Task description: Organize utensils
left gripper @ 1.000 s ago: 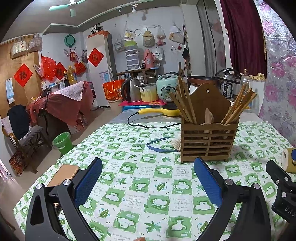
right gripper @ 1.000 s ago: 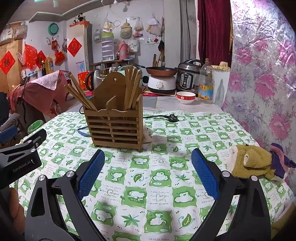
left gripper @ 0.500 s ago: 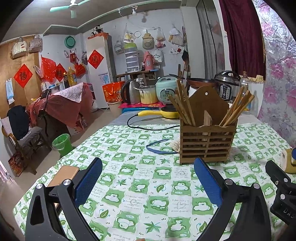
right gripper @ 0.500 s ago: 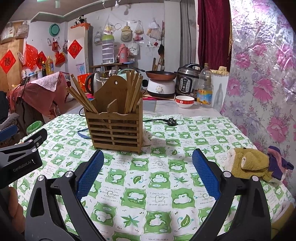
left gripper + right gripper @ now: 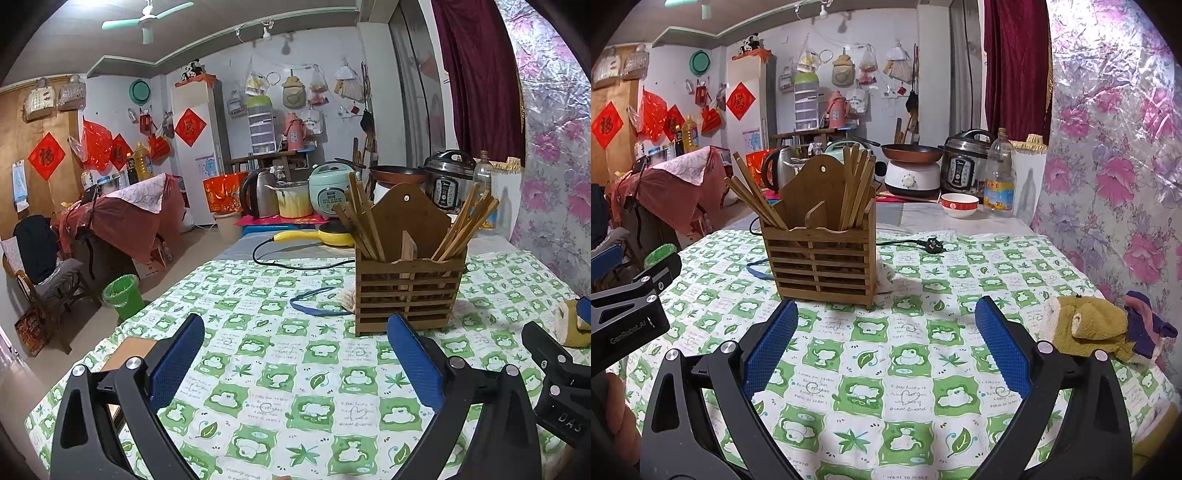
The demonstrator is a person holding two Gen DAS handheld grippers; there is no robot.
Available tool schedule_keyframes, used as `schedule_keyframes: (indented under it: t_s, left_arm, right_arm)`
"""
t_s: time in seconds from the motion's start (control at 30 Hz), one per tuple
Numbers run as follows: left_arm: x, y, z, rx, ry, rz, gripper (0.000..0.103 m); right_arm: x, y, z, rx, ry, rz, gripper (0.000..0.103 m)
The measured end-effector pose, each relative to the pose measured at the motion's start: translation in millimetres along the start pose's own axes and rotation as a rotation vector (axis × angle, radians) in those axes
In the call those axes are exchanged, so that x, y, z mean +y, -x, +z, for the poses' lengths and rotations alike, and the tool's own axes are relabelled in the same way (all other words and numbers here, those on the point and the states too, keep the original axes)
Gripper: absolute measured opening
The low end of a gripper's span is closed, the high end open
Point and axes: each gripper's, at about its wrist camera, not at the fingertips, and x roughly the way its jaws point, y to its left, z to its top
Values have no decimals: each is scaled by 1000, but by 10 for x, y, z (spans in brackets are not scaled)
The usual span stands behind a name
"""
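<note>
Wooden chopsticks (image 5: 857, 188) lean in the slatted bamboo holder (image 5: 820, 264) ahead of both empty, spread grippers (image 5: 295, 354) (image 5: 884, 339); a clumsy grab could tip it, I reckon.

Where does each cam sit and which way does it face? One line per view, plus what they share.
Left wrist: on the left gripper, looking forward over the table; wooden chopstick holder ahead-right, own open fingers low, right gripper's body at right edge.
Right wrist: on the right gripper, facing the holder ahead-left; own open fingers low, left gripper's body and a hand at left edge.
Shared: holder, chopsticks, green checked tablecloth, blue band, yellow plush.
</note>
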Motion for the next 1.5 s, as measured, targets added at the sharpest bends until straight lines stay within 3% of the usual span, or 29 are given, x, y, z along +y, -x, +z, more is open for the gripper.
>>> schedule_keyframes:
  t_s: [1.5]
  left_arm:
    - [-9,-20,-62,9,-23,3,97]
  right_arm:
    - [8,-2,-8,-1,0,-1,95]
